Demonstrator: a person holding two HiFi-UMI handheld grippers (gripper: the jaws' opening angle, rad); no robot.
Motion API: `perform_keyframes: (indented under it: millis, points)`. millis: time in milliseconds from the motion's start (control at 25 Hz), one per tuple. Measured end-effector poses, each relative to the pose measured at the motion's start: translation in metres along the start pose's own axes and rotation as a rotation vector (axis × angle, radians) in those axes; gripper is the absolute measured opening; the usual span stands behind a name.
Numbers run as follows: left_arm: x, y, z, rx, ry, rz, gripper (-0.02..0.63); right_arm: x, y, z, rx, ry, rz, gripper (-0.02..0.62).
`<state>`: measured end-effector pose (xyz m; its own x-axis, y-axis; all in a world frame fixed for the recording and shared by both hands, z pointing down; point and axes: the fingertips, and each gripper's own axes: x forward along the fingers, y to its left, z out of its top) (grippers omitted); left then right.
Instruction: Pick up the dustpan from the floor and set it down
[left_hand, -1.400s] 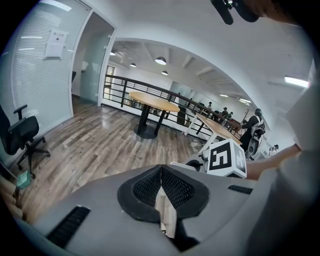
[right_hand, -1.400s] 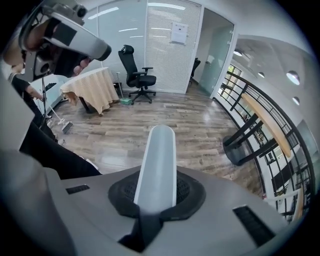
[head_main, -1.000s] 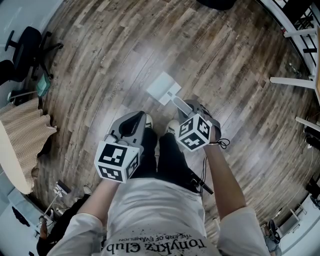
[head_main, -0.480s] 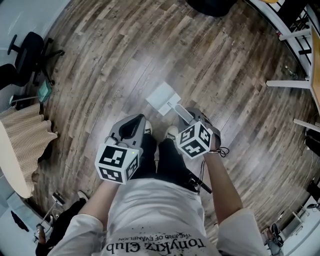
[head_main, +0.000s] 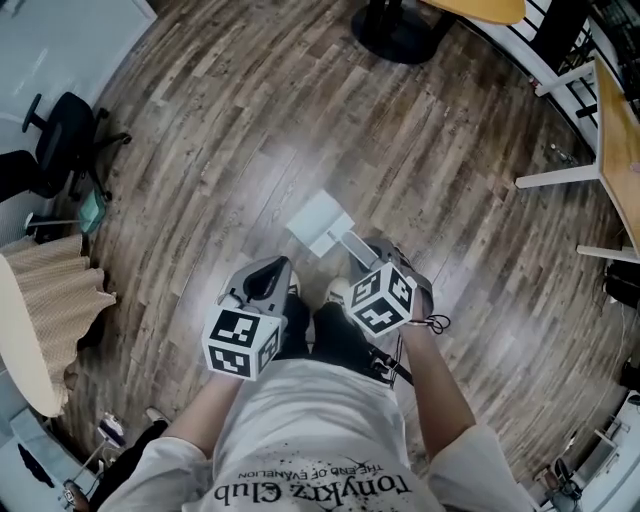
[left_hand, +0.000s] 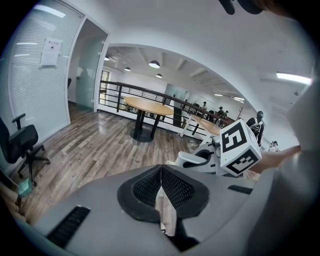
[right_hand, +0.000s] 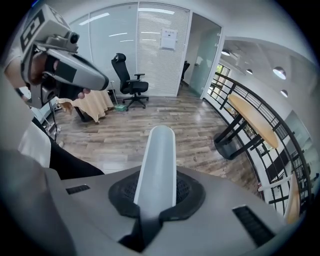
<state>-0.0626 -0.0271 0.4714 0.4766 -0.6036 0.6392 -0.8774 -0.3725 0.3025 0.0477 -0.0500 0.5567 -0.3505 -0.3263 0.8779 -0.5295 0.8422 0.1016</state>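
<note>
Right hand-held gripper (head_main: 366, 250) is clamping pale grey plastic dustpan (head_main: 318, 222) by its handle over wide wood-plank floor (head_main: 200, 150); left hand-held gripper (head_main: 272, 272) is sitting shut.

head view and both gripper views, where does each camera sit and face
Head view: on the person's head, facing steeply down at the floor; shows arms, left claw, right claw holding the dustpan.
Left gripper view: on the left claw, along shut jaws toward a round table; right claw shows.
Right gripper view: on the right claw, along the dustpan handle toward an office chair; left claw shows.
Shared: both gripper views show that table.
</note>
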Motion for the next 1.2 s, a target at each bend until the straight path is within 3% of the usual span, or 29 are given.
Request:
perform_keyframes:
  millis: [480, 1200]
  points:
    - [-0.038, -0.023, 0.004, 0.050, -0.060, -0.005, 0.024, -0.065, 0.009, 0.009, 0.025, -0.011, -0.043, 0.052]
    - [-0.059, -0.032, 0.011, 0.072, -0.103, -0.010, 0.023, -0.098, 0.019, 0.013, 0.044, -0.030, -0.070, 0.052]
